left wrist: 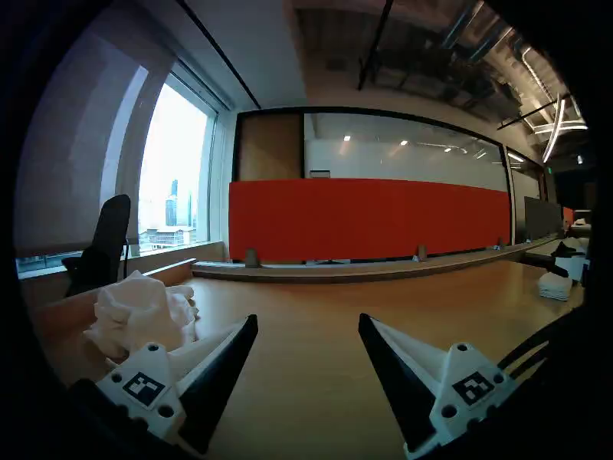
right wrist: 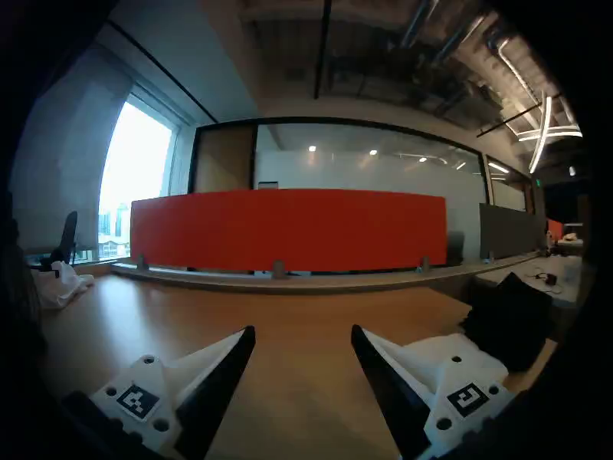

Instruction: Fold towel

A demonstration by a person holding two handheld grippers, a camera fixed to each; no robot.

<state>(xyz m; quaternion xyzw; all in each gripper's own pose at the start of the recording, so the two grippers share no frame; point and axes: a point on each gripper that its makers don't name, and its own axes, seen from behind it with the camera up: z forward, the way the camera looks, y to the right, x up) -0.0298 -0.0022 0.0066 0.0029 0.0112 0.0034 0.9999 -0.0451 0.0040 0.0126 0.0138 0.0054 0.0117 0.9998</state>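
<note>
A crumpled white towel [left wrist: 142, 310] lies in a heap on the wooden desk [left wrist: 345, 307], just beyond and left of my left gripper's left finger. My left gripper [left wrist: 306, 322] is open, low over the desk, with nothing between its fingers. In the right gripper view the same towel [right wrist: 57, 285] shows small at the far left of the desk [right wrist: 306, 322]. My right gripper [right wrist: 303, 331] is open too, over bare wood, well apart from the towel.
A red divider panel [left wrist: 368, 218] runs along the desk's far edge. A black office chair [left wrist: 99, 253] stands by the window at left. A dark bundle [right wrist: 509, 318] sits on the desk at right, and small items [left wrist: 563, 272] lie at the far right.
</note>
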